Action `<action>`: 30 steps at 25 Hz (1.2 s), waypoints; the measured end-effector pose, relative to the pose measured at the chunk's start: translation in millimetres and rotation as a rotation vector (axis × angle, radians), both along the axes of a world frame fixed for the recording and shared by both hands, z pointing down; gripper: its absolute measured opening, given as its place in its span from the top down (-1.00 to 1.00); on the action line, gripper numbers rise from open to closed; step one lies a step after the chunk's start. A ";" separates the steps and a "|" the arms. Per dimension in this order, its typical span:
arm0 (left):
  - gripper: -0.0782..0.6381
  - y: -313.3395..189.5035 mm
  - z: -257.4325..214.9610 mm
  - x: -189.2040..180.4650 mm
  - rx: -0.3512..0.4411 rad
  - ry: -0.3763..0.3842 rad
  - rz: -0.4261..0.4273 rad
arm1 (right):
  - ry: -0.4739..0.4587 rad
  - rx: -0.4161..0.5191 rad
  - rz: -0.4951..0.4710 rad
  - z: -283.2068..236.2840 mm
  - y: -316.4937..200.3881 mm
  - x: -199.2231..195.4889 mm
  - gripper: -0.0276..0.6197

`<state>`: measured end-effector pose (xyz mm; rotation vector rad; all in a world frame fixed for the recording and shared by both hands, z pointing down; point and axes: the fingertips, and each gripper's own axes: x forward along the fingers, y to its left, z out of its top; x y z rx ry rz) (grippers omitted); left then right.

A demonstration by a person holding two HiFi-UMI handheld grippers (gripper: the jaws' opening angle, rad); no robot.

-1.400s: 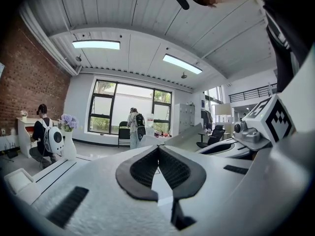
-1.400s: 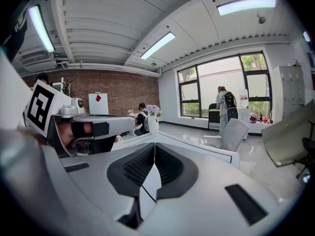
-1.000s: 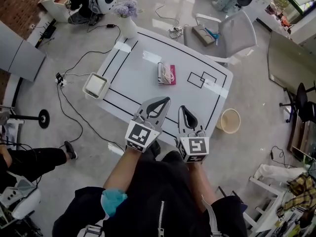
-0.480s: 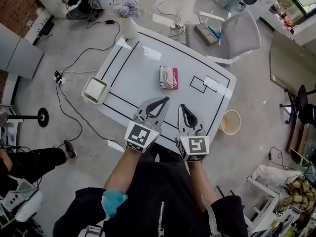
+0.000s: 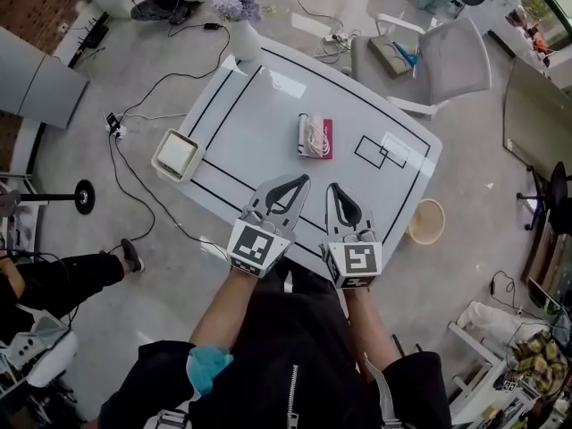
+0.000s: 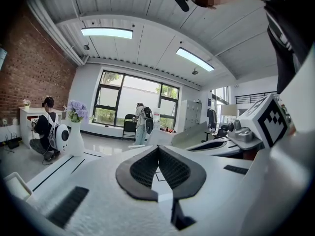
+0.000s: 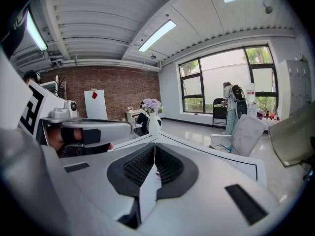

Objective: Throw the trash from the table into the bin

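The trash, a pink and white packet, lies in the middle of the white table with black lines. The bin, a round beige tub, stands on the floor off the table's near right corner. Both grippers hover side by side over the table's near edge, short of the packet. My left gripper is shut and holds nothing; its dark pads meet at the tips. My right gripper is shut as well, pads pressed together, nothing between them.
A white square box sits at the table's left edge and a vase of purple flowers at its far corner. A grey chair stands beyond the table. Cables run across the floor on the left. A seated person's legs are at lower left.
The table and packet have drifted lower and to the right in the head view as the person came closer. Both grippers stayed shut, side by side.
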<state>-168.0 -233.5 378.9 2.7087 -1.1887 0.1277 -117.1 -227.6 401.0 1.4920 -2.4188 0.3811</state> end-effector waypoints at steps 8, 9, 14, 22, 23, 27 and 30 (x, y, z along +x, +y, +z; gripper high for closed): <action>0.76 3.3 15.3 -5.3 -0.023 -0.050 -0.043 | -0.059 -0.029 -0.031 23.4 -29.1 -14.0 0.88; 0.76 4.0 19.3 -7.1 -0.033 -0.051 -0.048 | -0.050 -0.030 -0.039 28.3 -32.3 -15.8 0.88; 0.76 3.3 36.2 -19.4 -0.064 -0.053 -0.080 | 0.028 -0.015 -0.071 55.9 -51.2 -21.4 0.88; 0.76 -1.2 46.7 -35.5 -0.138 -0.005 -0.157 | 0.082 -0.061 -0.111 99.9 -79.8 -36.9 0.48; 0.76 -1.2 48.4 -36.8 -0.144 -0.004 -0.161 | 0.090 -0.064 -0.111 105.2 -83.6 -38.6 0.38; 0.76 0.2 57.1 -40.1 -0.166 0.001 -0.179 | 0.149 -0.056 -0.105 125.9 -98.7 -42.6 0.07; 0.76 1.4 63.4 -42.7 -0.182 0.008 -0.198 | 0.203 -0.078 -0.093 146.1 -108.5 -44.2 -0.02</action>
